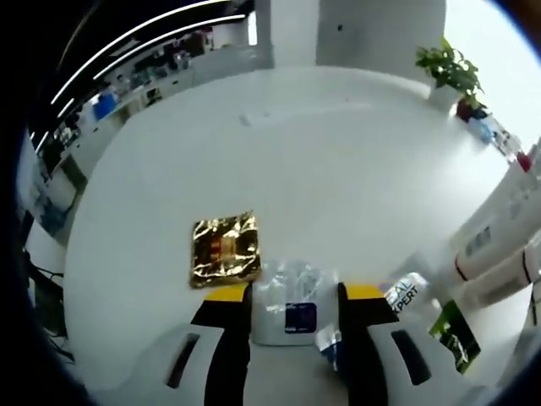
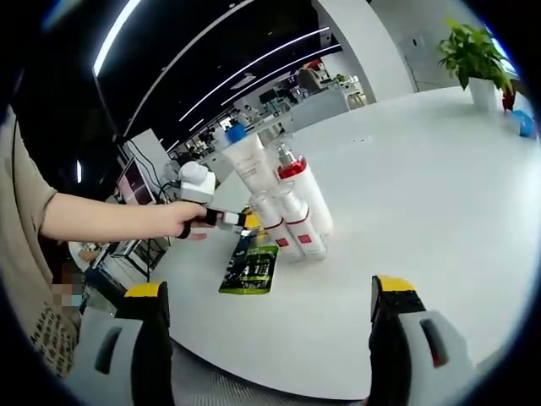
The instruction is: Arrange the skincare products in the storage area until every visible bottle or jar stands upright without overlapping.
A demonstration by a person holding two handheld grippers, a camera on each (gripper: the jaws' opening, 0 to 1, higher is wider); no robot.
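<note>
My left gripper (image 1: 294, 294) has its yellow-tipped jaws close on either side of a clear plastic packet with a blue label (image 1: 287, 309), which lies on the white table (image 1: 321, 161). A gold foil sachet (image 1: 224, 249) lies flat just beyond the left jaw. In the right gripper view, a white tube (image 2: 248, 162), a pump bottle with a red collar (image 2: 303, 188) and two small red-banded bottles (image 2: 287, 224) stand upright in a tight group. A green-black sachet (image 2: 252, 269) lies flat in front of them. My right gripper (image 2: 270, 289) hangs open near the table edge with nothing between its jaws.
A person's hand (image 2: 173, 220) holds the left gripper (image 2: 207, 216) beside the bottles. White bottles (image 1: 494, 245), a "REAL EXPERT" tube (image 1: 406, 292) and the green sachet (image 1: 456, 334) crowd the left gripper view's right side. A potted plant (image 1: 448, 68) stands far back.
</note>
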